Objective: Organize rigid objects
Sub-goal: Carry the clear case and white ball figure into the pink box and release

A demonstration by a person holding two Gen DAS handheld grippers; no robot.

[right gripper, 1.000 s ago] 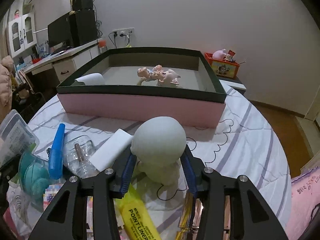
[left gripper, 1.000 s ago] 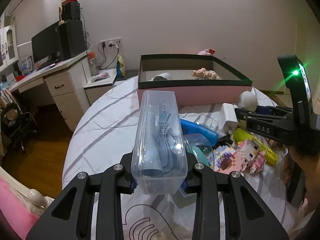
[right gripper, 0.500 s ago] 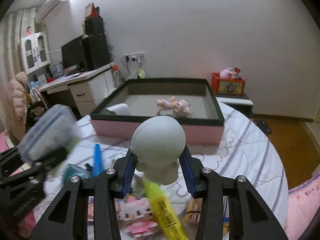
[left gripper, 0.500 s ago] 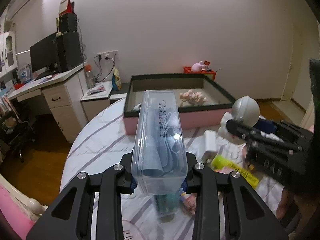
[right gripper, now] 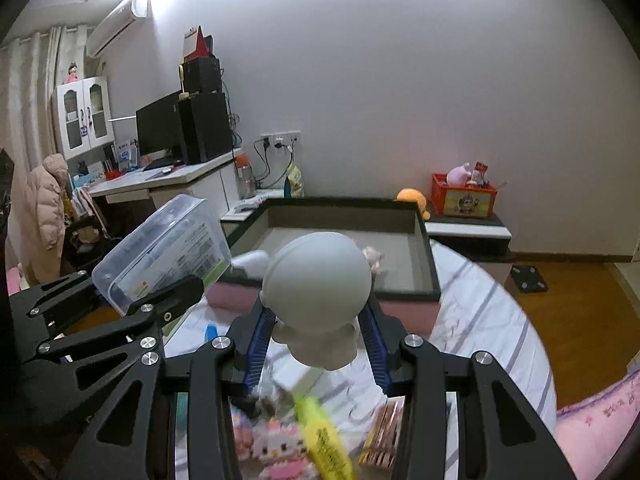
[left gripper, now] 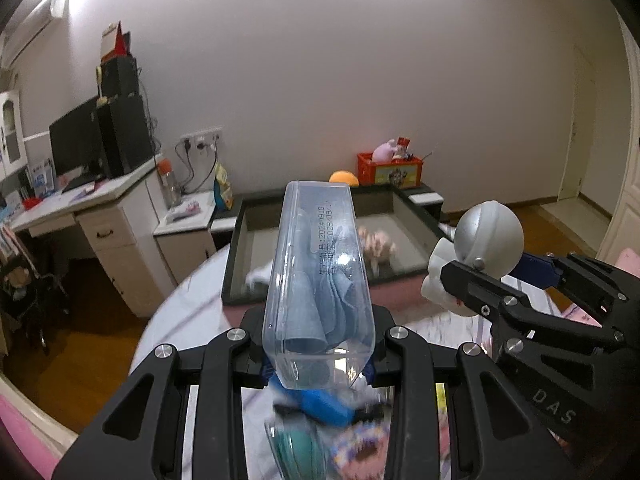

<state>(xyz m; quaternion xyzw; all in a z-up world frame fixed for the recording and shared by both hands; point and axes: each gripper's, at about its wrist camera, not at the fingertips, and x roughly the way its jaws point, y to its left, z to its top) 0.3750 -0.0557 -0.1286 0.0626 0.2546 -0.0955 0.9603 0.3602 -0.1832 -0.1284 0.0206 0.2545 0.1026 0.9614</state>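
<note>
A clear plastic box (left gripper: 318, 280) was clamped in the left gripper (left gripper: 320, 364) and a grey round-headed figurine (right gripper: 320, 296) in the right gripper (right gripper: 318, 344); carriage to the far green-rimmed pink tray (right gripper: 434, 280) was judged in hand, with release inside it required next.

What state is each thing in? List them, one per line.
Left tongs: shut on the clear plastic box, held off the bed.
Right tongs: shut on the grey figurine, held off the bed.
Big tray: open-topped, a small pink toy lying inside.
Yellow highlighter: lying on the bed, capped.
Block kitten: lying on the bed.
</note>
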